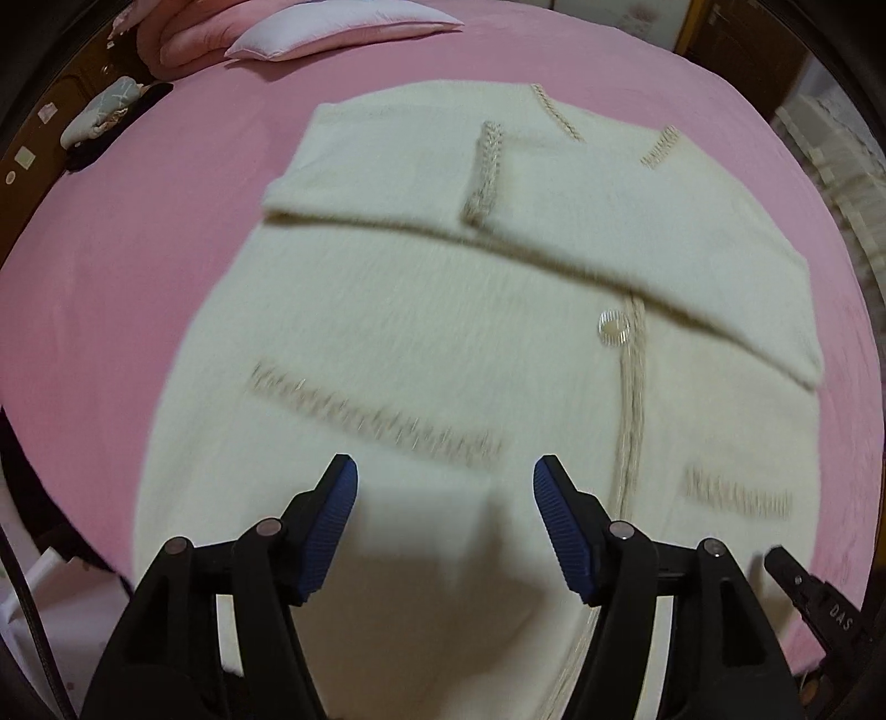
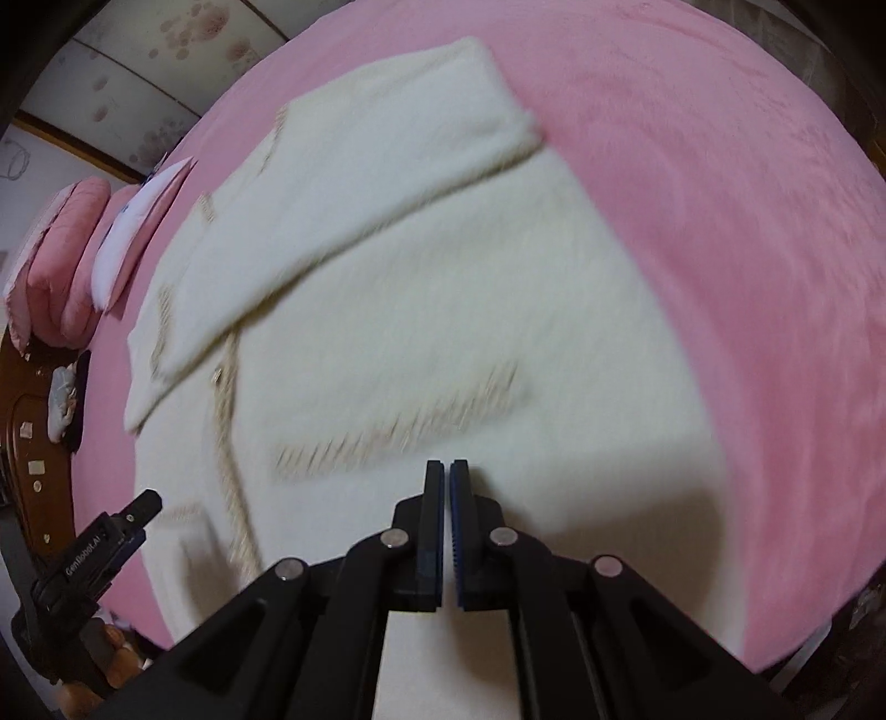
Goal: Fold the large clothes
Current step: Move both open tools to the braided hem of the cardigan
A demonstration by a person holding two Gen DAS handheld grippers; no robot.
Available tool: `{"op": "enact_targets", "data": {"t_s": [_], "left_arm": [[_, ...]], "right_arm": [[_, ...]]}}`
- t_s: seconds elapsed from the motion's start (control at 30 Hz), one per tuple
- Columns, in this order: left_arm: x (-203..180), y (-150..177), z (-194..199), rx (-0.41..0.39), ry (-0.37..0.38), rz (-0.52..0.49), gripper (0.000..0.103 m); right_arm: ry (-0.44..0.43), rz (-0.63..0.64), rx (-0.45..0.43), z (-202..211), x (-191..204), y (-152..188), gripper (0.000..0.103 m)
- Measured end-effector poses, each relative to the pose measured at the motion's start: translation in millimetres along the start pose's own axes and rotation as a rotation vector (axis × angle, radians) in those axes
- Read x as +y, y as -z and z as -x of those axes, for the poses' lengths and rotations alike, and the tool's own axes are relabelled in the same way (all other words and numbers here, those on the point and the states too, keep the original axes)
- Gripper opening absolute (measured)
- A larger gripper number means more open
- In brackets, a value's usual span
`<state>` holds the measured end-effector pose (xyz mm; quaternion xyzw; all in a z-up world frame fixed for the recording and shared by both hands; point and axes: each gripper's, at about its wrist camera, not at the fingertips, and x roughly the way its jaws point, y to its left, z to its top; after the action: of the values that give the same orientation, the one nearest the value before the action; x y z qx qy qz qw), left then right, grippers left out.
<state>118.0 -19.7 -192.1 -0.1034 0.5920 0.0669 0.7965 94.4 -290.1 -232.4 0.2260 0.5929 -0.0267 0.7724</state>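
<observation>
A cream fluffy cardigan (image 1: pixel 387 310) lies flat on the pink bed, front up, with both sleeves folded across its chest. It has beige braided trim down the front, on the pocket tops and at the neck, and one pearly button (image 1: pixel 613 327). My left gripper (image 1: pixel 446 471) hovers open above the lower left panel, with nothing between its blue pads. The right wrist view shows the cardigan (image 2: pixel 443 288) again. There my right gripper (image 2: pixel 447 471) is shut above the hem area, and no cloth shows between its fingers. Each gripper's tip shows at the edge of the other view.
The pink bedsheet (image 1: pixel 138 266) surrounds the garment on all sides. A white pillow (image 1: pixel 343 33) and folded pink bedding (image 2: pixel 55 266) lie at the head of the bed. A wooden headboard (image 2: pixel 33 471) with small items stands beside them. The bed's edge runs close below the hem.
</observation>
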Motion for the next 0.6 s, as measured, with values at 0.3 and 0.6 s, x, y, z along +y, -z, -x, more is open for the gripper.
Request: {"op": "enact_targets", "data": {"t_s": [0.3, 0.6], "left_arm": [[39.1, 71.4, 84.5, -0.091, 0.121, -0.083, 0.082], [79.9, 112.2, 97.8, -0.060, 0.224, 0.041, 0.090]], "right_arm": [[-0.062, 0.151, -0.111, 66.6, 55.1, 83.2, 0.044], [-0.185, 0.162, -0.213, 98.8, 67.2, 130.9, 0.062]]}}
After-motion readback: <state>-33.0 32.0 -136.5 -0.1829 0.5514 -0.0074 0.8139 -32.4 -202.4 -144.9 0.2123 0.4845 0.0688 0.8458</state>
